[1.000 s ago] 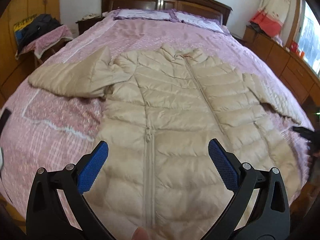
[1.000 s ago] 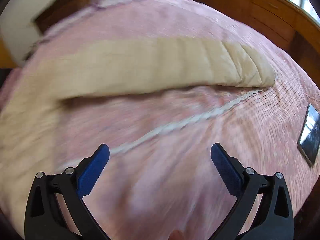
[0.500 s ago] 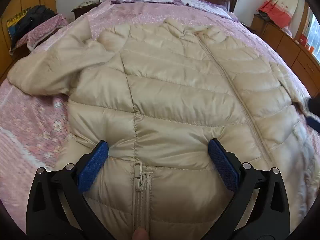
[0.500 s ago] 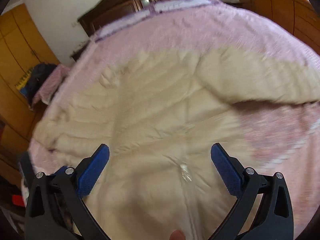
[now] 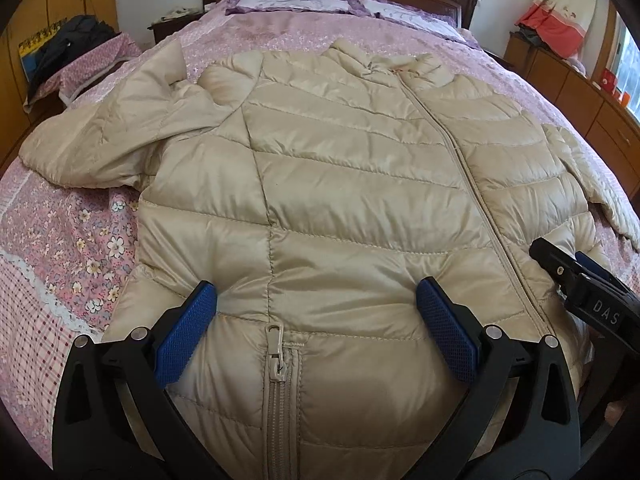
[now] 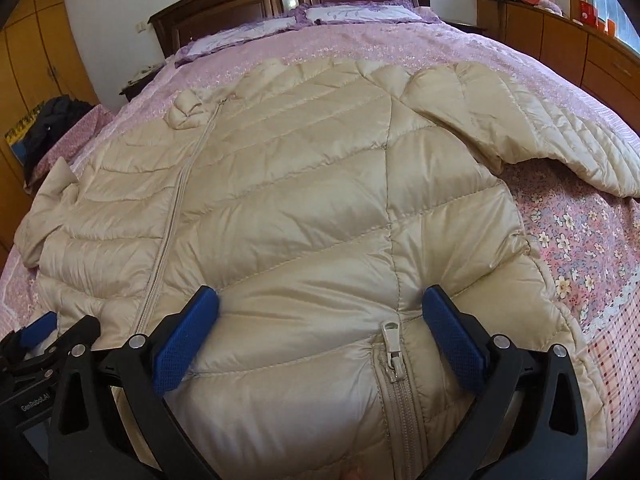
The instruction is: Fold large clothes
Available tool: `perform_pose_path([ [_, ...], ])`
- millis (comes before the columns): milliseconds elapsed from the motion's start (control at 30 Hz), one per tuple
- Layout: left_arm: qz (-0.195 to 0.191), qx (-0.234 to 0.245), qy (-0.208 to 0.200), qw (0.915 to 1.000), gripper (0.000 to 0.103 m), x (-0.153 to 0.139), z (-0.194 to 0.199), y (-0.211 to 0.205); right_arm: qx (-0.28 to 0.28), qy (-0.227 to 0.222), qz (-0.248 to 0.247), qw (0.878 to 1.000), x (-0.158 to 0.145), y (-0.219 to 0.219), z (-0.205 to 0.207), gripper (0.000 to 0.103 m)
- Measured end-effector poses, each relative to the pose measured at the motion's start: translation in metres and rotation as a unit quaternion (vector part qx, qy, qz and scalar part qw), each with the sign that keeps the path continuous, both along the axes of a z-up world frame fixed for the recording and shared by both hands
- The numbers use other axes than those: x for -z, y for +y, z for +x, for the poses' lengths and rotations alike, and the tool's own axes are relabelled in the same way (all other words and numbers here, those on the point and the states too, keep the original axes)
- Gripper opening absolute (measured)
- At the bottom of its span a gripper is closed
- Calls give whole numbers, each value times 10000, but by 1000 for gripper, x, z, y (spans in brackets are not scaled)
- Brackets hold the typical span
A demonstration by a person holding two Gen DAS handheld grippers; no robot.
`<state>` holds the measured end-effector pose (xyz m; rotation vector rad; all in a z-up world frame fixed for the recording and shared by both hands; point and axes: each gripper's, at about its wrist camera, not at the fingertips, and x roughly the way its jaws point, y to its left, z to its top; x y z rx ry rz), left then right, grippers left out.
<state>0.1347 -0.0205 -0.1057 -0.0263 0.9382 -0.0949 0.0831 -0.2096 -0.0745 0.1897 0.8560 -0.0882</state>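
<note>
One jacket [image 5: 352, 200] lies on one bed [image 5: 60, 248]. The left gripper [image 5: 316, 312] and right gripper [image 6: 320, 316] have jaws wide apart. The hem at 6 o'clock is cut off, maybe hanging.

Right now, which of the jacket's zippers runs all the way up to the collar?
The long front zipper; the two pocket zippers stop low on the jacket.

Pink floral bed [image 5: 92, 240] — beige puffer jacket [image 5: 360, 200] spread flat, 2 pillows [image 5: 288, 2].

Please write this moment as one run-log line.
stage: pre-grasp | left gripper: open over jacket | right gripper: open over jacket | jacket: flat, unfolded
</note>
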Motion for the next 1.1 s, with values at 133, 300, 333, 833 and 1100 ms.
perform_pose_path([
  [133,7,2,-4,10000,99,0,0,0,4,-4,-20,10000,0,1,-1,99],
  [300,7,1,-2,10000,99,0,1,0,8,-25,-7,10000,-1,1,-5,99],
  [333,7,1,-2,10000,99,0,1,0,9,-29,-10,10000,-1,1,-5,99],
  [833,17,0,7,10000,99,1,2,0,19,85,-182,9998,0,6,-1,99],
  [1100,20,4,8,10000,99,1,2,0,26,92,-189,9998,-1,6,-1,99],
])
